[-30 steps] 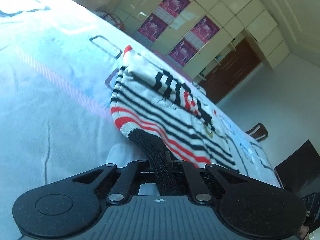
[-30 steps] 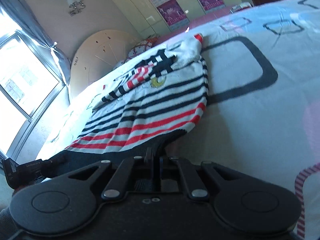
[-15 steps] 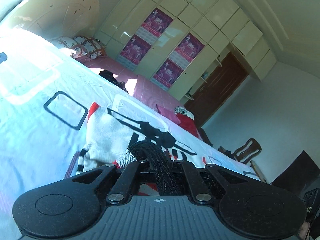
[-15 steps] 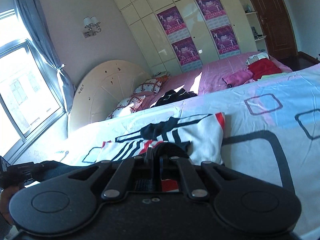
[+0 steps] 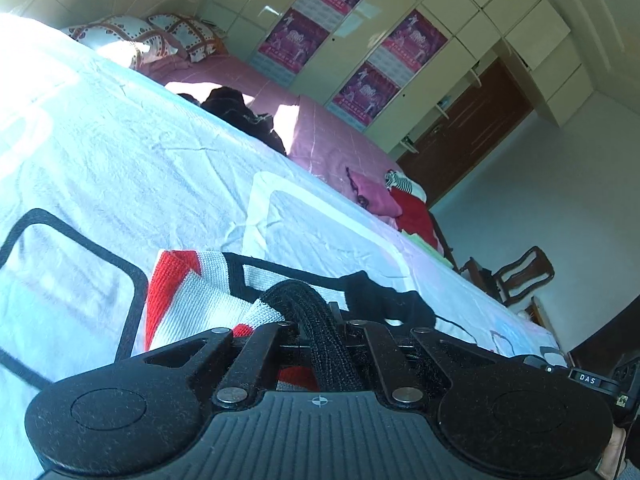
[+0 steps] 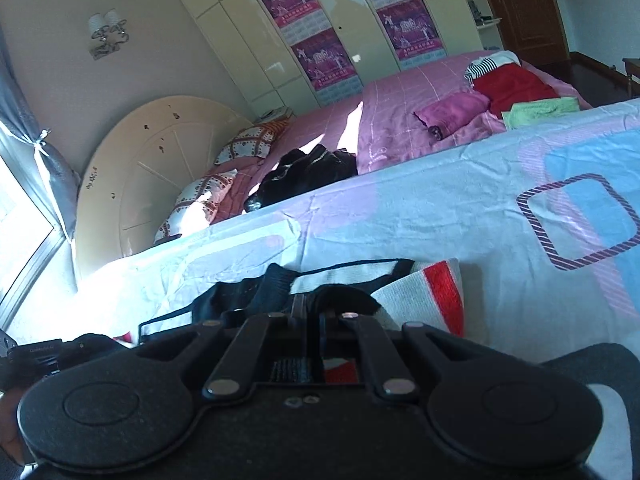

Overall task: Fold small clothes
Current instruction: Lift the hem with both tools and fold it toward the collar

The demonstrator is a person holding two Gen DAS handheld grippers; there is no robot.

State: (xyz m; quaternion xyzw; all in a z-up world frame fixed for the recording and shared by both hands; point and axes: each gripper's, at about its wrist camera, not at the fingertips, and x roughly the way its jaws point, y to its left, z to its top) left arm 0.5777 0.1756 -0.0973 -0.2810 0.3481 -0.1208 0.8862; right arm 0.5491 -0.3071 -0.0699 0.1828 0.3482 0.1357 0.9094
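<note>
A small knitted sweater (image 5: 192,296), white with red and black stripes and a black ribbed hem, lies doubled over on the pale patterned sheet (image 5: 120,168). My left gripper (image 5: 320,320) is shut on the black hem, which bunches up between its jaws. In the right wrist view the same sweater (image 6: 412,288) shows its red and white corner just beyond my right gripper (image 6: 312,312), which is shut on the black hem too. Most of the garment is hidden under both grippers.
A pink bed (image 6: 400,100) beyond the sheet carries a black garment (image 6: 308,172), a red cloth (image 6: 512,84), a magenta cloth (image 6: 452,114) and patterned pillows (image 6: 200,200). Wardrobes with posters (image 5: 316,40) line the far wall. A wooden chair (image 5: 516,276) stands at the right.
Both grippers have carried the black hem forward over the sweater, folding it onto itself. The striped body that lay spread ahead is now mostly covered, and the far bed has come nearer.
</note>
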